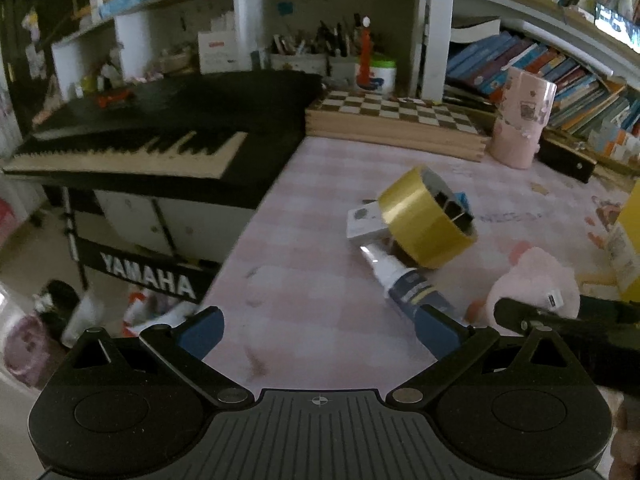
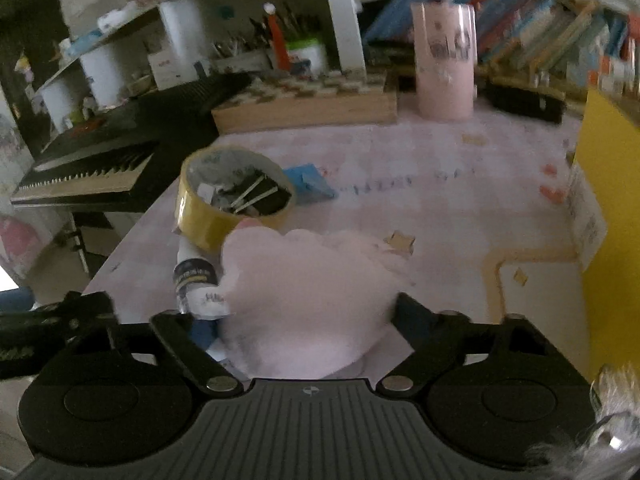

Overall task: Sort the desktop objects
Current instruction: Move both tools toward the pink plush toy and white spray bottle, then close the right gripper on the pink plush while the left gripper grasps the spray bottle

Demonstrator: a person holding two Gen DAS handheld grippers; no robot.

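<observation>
Tongs [image 2: 308, 320] of the right hand are seen at the bottom of the right wrist view, set around a pink plush toy [image 2: 304, 300] that fills the gap between them; whether the pads press into it cannot be told, as the plush hides them. In the left wrist view the left tongs [image 1: 320, 332] are held wide with nothing between them, over a bare patch of the pink checked counter [image 1: 320, 208] at the lower middle of the frame. The same plush toy is seen at the lower right of that view, with the black tip of the right tongs beside it. Just left of the toy a white tube [image 2: 196, 280] with a dark label is laid on the counter. Beyond it, at centre left, a yellow roll of tape [image 2: 228, 200] is propped on the tube's far end, and a white box [image 1: 364, 220] is partly covered by the roll. A blue item [image 2: 310, 182] is placed just behind the roll. Farther back a chessboard [image 1: 400, 112] and a pink cylinder [image 2: 444, 64] are set near the shelves, and a black keyboard [image 1: 160, 136] is seen at the left.
</observation>
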